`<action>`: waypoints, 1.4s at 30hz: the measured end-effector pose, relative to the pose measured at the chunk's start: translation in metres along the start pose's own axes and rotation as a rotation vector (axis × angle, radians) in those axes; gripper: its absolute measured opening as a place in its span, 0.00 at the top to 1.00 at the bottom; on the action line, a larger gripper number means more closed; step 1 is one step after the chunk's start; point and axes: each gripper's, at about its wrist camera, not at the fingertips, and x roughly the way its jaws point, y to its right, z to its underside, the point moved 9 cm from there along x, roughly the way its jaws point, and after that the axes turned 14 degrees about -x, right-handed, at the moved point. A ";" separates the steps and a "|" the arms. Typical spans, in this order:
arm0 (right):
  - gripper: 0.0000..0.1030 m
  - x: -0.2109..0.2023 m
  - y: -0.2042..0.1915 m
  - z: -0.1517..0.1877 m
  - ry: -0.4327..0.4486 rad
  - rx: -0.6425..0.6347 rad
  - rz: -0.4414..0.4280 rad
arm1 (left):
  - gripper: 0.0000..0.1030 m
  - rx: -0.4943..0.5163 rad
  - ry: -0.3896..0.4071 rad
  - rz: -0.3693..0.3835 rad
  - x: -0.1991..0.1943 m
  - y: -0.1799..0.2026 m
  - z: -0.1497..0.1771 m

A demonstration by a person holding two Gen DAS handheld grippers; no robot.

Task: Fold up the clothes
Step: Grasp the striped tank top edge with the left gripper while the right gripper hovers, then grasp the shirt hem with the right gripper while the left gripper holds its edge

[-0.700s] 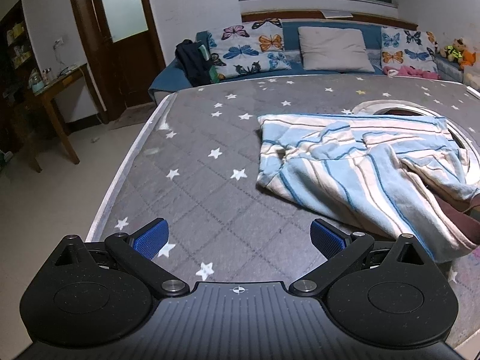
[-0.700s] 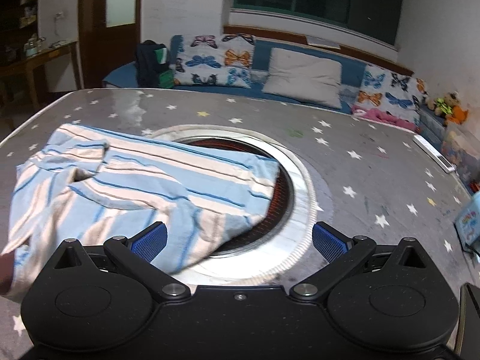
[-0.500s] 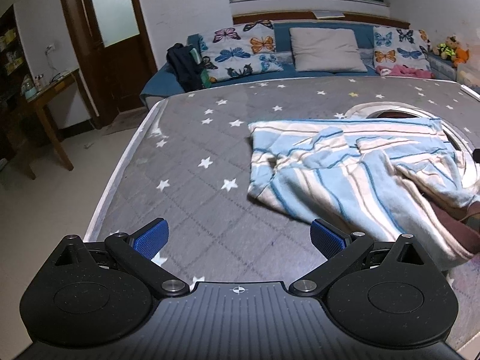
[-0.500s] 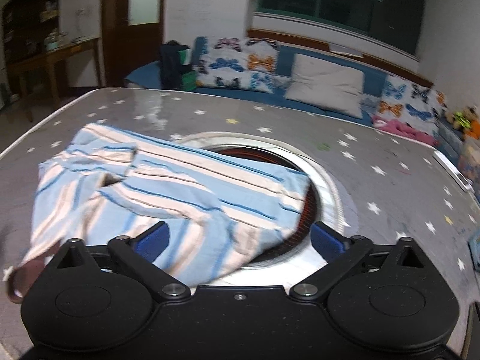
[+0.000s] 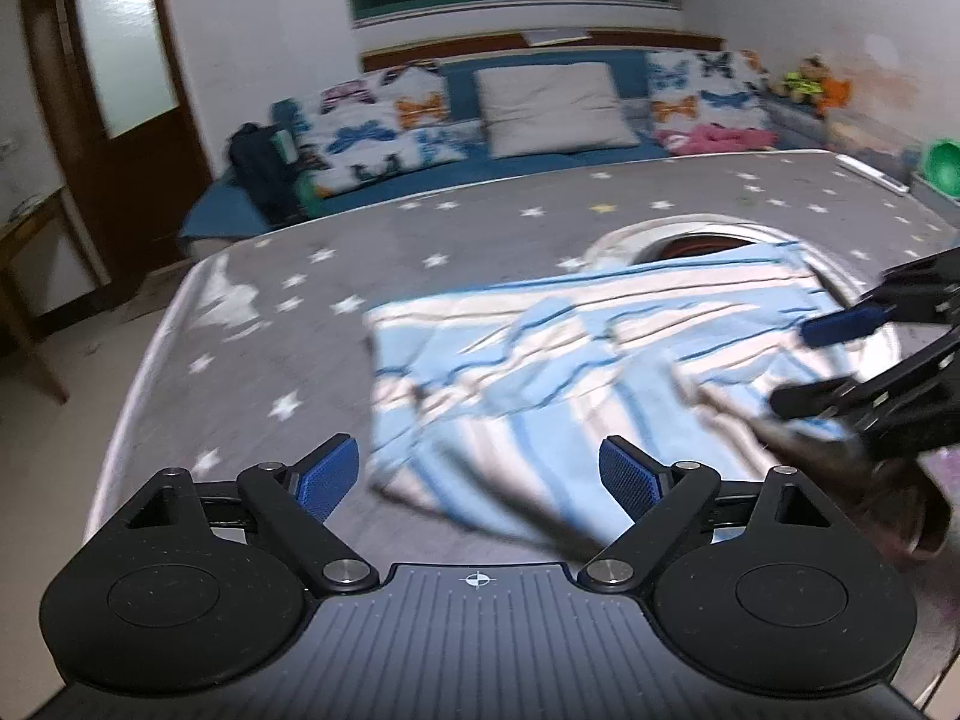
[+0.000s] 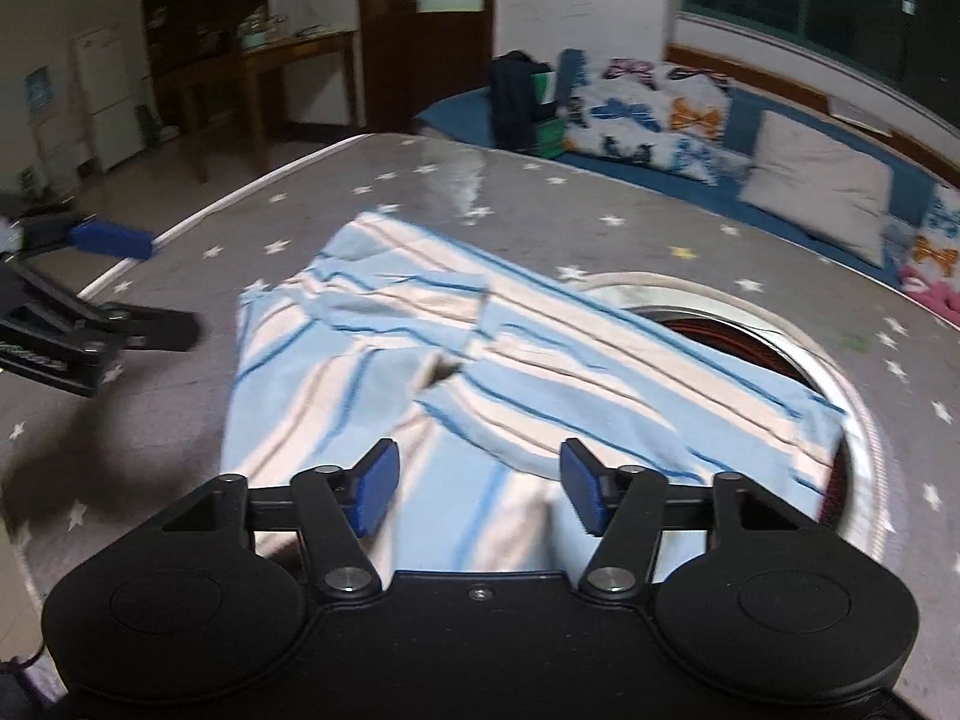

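A light blue and white striped garment (image 5: 570, 372) lies crumpled on a grey star-patterned table cover (image 5: 270, 312). It partly covers a round opening (image 5: 696, 240) in the table. My left gripper (image 5: 480, 471) is open and empty, low over the garment's near left edge. My right gripper (image 6: 477, 489) is open and empty, just above the garment's (image 6: 480, 360) near edge. The right gripper also shows at the right of the left wrist view (image 5: 864, 360). The left gripper shows at the left of the right wrist view (image 6: 90, 300).
A blue sofa with butterfly cushions (image 5: 384, 120) and a grey pillow (image 5: 552, 108) stands behind the table. A wooden door (image 5: 114, 96) and a side table (image 6: 282, 60) stand to the left. The table's left edge (image 5: 138, 372) drops to the floor.
Both grippers have moved in toward the garment and lower. The right gripper's jaws have narrowed somewhat. Each gripper has come into the other's view.
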 end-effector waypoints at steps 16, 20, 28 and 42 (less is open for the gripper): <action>0.46 0.007 0.010 0.013 0.027 -0.070 -0.177 | 0.15 -0.009 -0.149 0.148 0.086 0.058 -0.016; 0.46 0.008 0.009 0.012 0.027 -0.074 -0.180 | 0.33 -0.047 -0.182 0.162 0.100 0.057 -0.014; 0.46 0.008 0.017 0.018 0.032 -0.068 -0.164 | 0.90 -0.164 -0.192 0.235 0.092 0.042 -0.008; 0.46 0.020 -0.002 0.002 0.020 -0.088 -0.157 | 0.92 -0.277 -0.021 0.175 -0.014 -0.033 0.022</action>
